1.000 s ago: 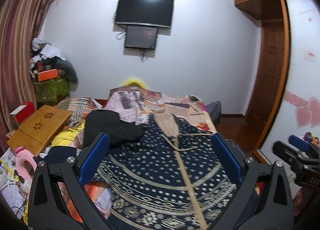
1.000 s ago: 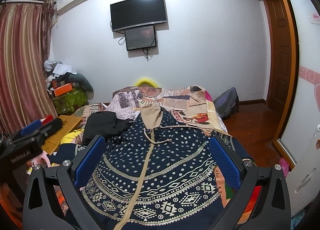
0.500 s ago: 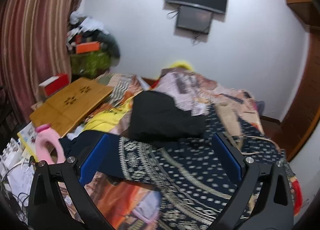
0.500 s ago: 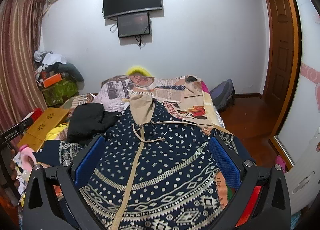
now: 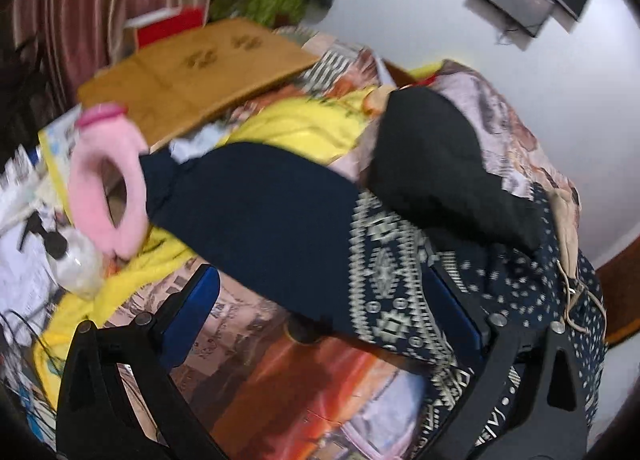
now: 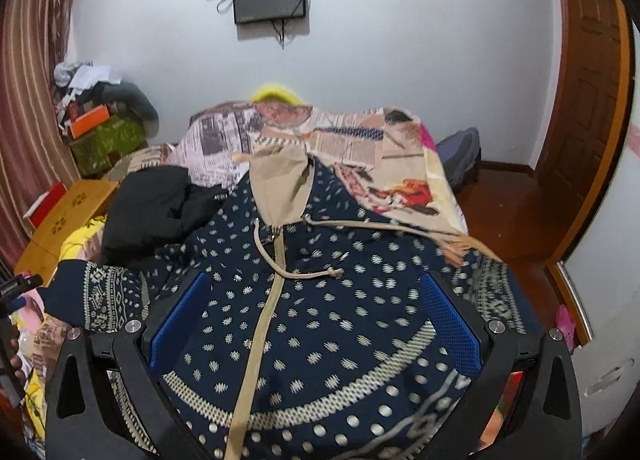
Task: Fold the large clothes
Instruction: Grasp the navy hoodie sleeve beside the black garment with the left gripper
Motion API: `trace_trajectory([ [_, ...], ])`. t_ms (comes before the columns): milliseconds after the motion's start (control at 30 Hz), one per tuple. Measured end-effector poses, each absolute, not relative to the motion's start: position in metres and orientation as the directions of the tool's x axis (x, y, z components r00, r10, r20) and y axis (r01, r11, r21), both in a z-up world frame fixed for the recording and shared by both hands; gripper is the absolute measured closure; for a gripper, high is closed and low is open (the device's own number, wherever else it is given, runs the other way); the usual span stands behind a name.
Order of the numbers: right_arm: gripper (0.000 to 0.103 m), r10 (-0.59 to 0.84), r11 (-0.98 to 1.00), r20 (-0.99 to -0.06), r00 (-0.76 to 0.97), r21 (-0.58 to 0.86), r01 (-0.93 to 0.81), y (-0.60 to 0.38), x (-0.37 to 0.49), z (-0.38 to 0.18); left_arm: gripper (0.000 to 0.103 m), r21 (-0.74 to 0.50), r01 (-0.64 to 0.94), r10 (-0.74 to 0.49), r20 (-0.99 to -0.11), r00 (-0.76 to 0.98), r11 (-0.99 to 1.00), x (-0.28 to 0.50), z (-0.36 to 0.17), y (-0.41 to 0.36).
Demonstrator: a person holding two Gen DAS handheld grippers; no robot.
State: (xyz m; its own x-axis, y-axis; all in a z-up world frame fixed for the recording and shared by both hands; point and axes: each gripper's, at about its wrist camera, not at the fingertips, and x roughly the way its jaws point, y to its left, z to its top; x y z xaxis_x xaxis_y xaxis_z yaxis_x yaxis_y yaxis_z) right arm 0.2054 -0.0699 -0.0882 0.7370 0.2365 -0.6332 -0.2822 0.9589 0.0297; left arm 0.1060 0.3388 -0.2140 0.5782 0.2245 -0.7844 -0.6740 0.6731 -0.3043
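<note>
Navy patterned hoodie (image 6: 320,320) lies spread across the bed (image 6: 400,164), one sleeve (image 5: 280,228) stretched sideways. Left gripper (image 5: 320,320), fingers just narrowing around nothing, hangs above that sleeve; right gripper (image 6: 316,324) gapes empty over the chest.

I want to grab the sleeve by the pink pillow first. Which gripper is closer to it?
Left. The left gripper hangs open right over the sleeve, which lies between its fingers. The right gripper is open over the hoodie's dotted front, with the sleeve off to its left.
</note>
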Motion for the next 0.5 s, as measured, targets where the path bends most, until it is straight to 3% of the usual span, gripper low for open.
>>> trace_trajectory([
  [200, 0.000, 0.237, 0.952, -0.671, 0.703, 0.017, -0.306, -0.053, 0.220, -0.106, 0.018, -0.479, -0.708, 0.068, -0.802, 0.593, 0.519, 0.096, -0.259, 0.380],
  [367, 0.000, 0.224, 0.946, -0.694, 0.684, -0.014, -0.324, -0.044, 0.227, -0.118, 0.034, -0.610, -0.692, -0.060, -0.766, 0.641, 0.385, 0.093, -0.290, 0.398],
  [500, 0.000, 0.206, 0.943, -0.702, 0.682, -0.045, -0.331, -0.038, 0.230, -0.122, 0.046, -0.638, -0.687, -0.054, -0.745, 0.665, 0.347, 0.095, -0.299, 0.405],
])
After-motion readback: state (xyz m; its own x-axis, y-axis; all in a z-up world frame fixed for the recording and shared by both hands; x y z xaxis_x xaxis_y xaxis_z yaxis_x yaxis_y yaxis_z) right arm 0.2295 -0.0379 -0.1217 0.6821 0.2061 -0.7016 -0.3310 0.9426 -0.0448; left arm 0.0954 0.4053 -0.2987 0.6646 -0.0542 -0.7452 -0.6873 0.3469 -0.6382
